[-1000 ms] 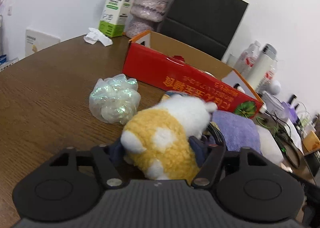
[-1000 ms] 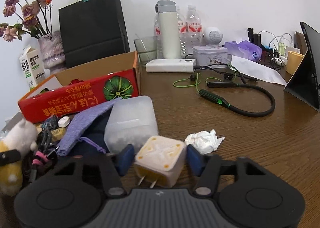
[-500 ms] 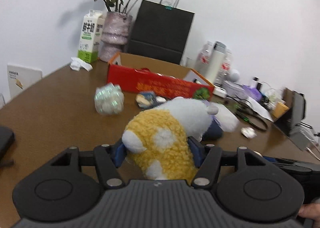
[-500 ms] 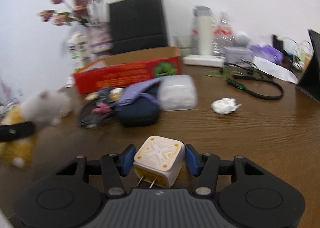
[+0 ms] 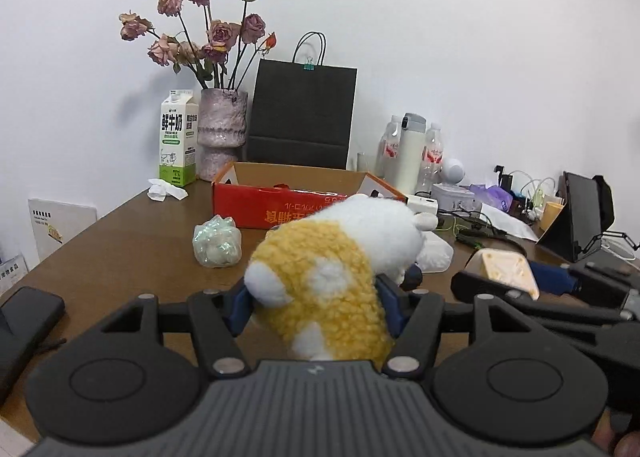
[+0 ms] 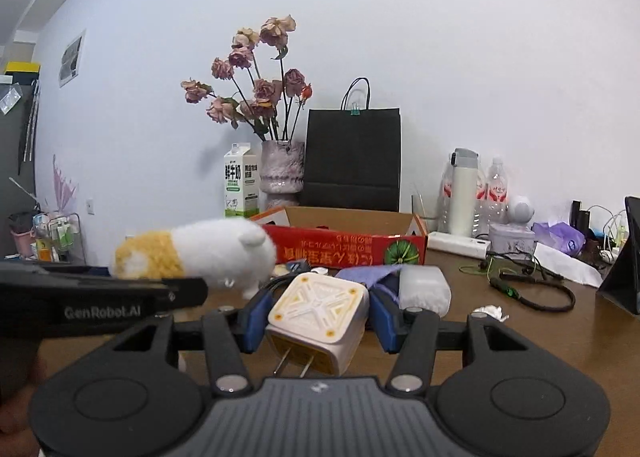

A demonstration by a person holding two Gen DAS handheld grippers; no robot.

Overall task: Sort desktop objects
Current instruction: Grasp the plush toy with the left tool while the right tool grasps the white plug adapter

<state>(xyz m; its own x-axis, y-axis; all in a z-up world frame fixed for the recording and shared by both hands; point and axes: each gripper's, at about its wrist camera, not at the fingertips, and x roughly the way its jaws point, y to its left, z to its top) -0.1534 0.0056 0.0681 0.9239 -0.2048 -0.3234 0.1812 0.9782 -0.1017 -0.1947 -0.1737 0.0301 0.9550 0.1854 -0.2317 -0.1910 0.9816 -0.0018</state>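
Note:
My left gripper (image 5: pixel 316 303) is shut on a yellow and white plush toy (image 5: pixel 336 265) and holds it above the table. The toy also shows in the right wrist view (image 6: pixel 200 253), at the left. My right gripper (image 6: pixel 316 315) is shut on a cream cube plug charger (image 6: pixel 318 317), prongs pointing down, held above the table. The charger also shows in the left wrist view (image 5: pixel 502 267), at the right. An open red cardboard box (image 5: pixel 288 203) stands further back on the brown table (image 5: pixel 120 253); it also shows in the right wrist view (image 6: pixel 348 243).
An iridescent wrapped ball (image 5: pixel 217 241), a milk carton (image 5: pixel 178 143), a vase of dried roses (image 5: pixel 222 129) and a black paper bag (image 5: pixel 302 117) stand behind. A purple pouch (image 6: pixel 370 277), frosted case (image 6: pixel 424 289), crumpled tissue (image 6: pixel 490 313), neckband earphones (image 6: pixel 532 291), bottles (image 6: pixel 464 193) and a tablet (image 5: pixel 580 217) crowd the right.
Both grippers have risen and drawn back from the clutter, each with its object held. The view now takes in the whole table and wall, and the two grippers sit side by side.

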